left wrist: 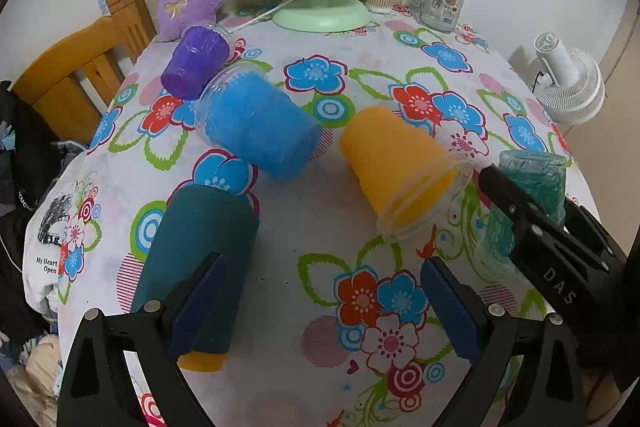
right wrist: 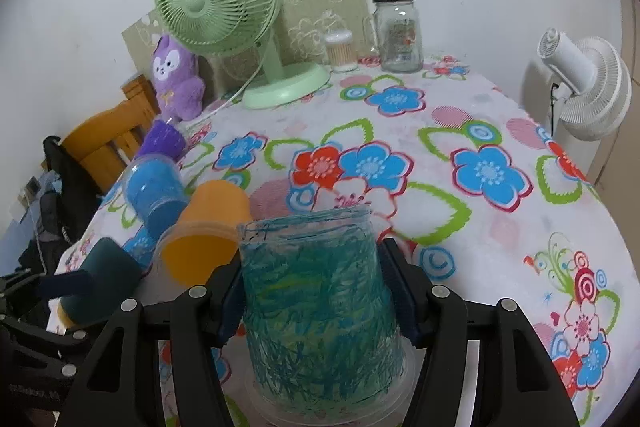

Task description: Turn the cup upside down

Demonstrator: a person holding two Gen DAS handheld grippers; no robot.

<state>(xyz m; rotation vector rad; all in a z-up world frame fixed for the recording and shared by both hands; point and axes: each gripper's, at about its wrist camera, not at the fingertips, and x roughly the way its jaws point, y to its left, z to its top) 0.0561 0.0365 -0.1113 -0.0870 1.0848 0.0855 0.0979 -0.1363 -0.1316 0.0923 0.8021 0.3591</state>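
Teal-scribbled clear plastic cup is standing upside down on the flowered tablecloth, rim down, between the pads of the right gripper.

Both pads are pressing its sides, so I judge the placing is almost finished: the rim should be sitting flat before the jaws are opening, slowly and evenly, because this light cup may be tipping toward the orange plastic cup lying near. Left gripper is hanging wide open and holding nothing.

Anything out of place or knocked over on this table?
Yes. The purple cup, blue cup and orange cup lie tipped on their sides on the floral cloth, purple and blue touching. Only the teal cup, gripped by the right claw, sits wide rim down. Nothing looks spilled.
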